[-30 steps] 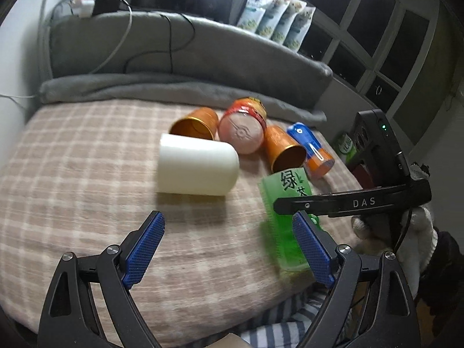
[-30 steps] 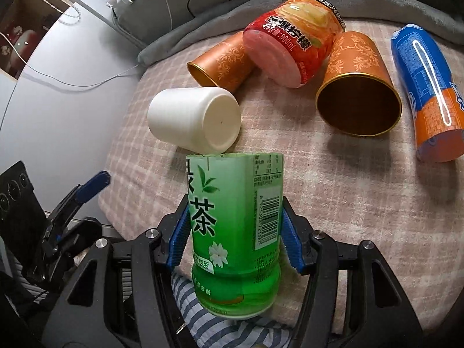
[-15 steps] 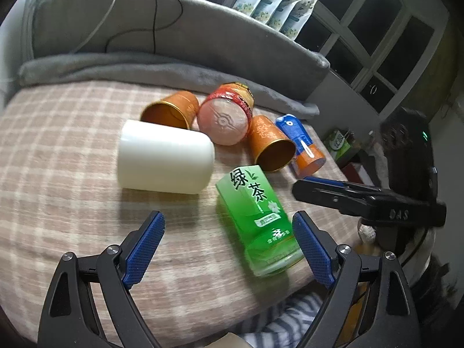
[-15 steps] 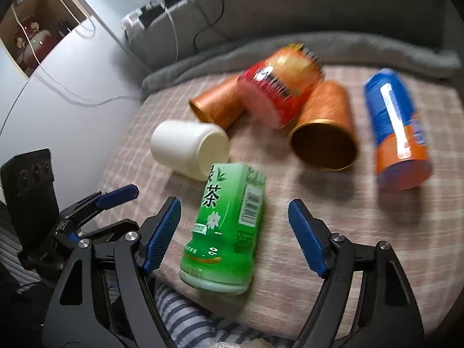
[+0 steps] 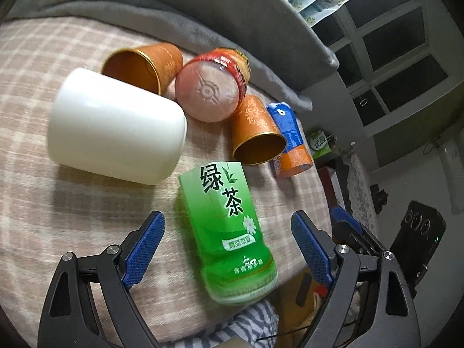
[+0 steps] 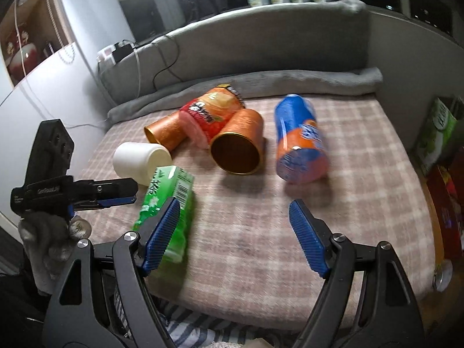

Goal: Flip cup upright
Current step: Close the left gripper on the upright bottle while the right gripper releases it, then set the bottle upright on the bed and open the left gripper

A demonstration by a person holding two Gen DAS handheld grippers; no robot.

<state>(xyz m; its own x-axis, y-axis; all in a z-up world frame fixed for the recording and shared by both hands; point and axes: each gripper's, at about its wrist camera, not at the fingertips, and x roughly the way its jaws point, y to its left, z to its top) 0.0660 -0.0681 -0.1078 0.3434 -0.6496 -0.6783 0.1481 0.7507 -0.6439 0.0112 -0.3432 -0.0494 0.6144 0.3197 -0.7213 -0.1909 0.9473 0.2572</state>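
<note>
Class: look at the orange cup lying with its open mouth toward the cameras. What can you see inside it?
Inside the orange cup only its bare golden-brown wall shows; no object is visible. The deepest part is in shadow, so its bottom cannot be checked.

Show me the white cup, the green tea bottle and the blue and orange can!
white cup [image 5: 116, 127]: left wrist view, on its side wall.
green tea bottle [image 5: 226, 217]: left wrist view, on its label.
blue and orange can [image 6: 300, 142]: right wrist view, on its side.

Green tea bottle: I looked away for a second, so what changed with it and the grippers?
The right gripper let go of the green plastic tea bottle and backed away open. The open left gripper closed in around the lying bottle. The white cup stayed on its side.
</note>
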